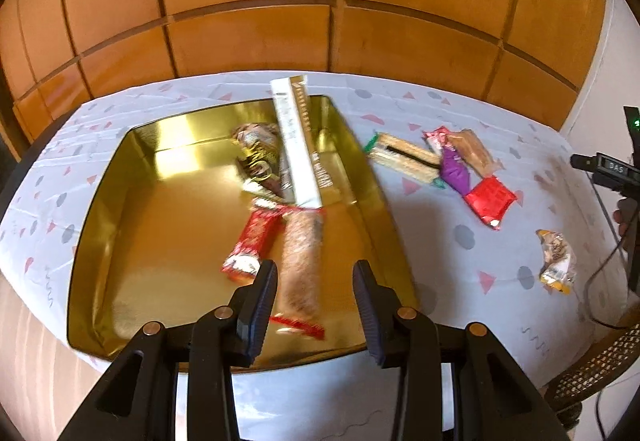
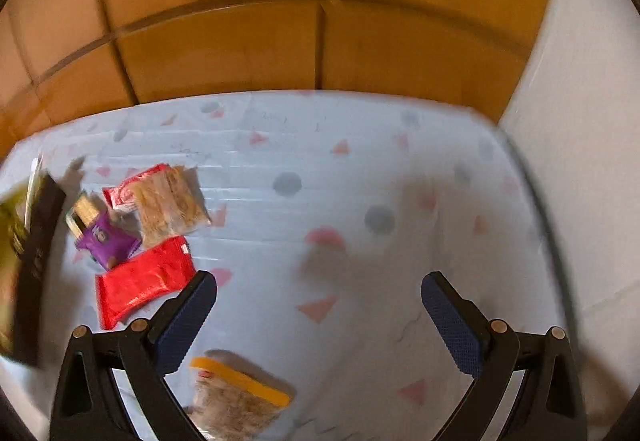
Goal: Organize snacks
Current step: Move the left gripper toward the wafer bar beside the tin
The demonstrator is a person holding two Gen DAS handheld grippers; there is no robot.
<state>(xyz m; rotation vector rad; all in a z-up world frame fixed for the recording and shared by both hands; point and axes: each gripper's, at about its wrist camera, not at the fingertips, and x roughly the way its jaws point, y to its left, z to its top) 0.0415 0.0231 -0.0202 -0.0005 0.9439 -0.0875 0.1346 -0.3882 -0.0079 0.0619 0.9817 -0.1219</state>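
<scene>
Snacks: several in gold tin (image 1: 104, 201), rest loose on desk (image 2: 360, 169) beside it; left gripper (image 1: 316, 305) part open, empty, over brown bar (image 1: 302, 261); right gripper (image 2: 320, 321) wide open, empty, above orange-edged pack (image 2: 236, 397); risks: crinkly foil slipping from pads, white box (image 1: 296, 149) (propped on rim) tipping out; tin glossy metal, cloth soft.

A table under a patterned cloth (image 1: 440, 241) fills mid-frame, bearing a gold tin (image 1: 120, 209) left, a wrapper cluster (image 1: 452, 165) right, one packet (image 1: 556, 261) far right.

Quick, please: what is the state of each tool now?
Left tool: open, holding nothing.
Right tool: open, holding nothing.
</scene>
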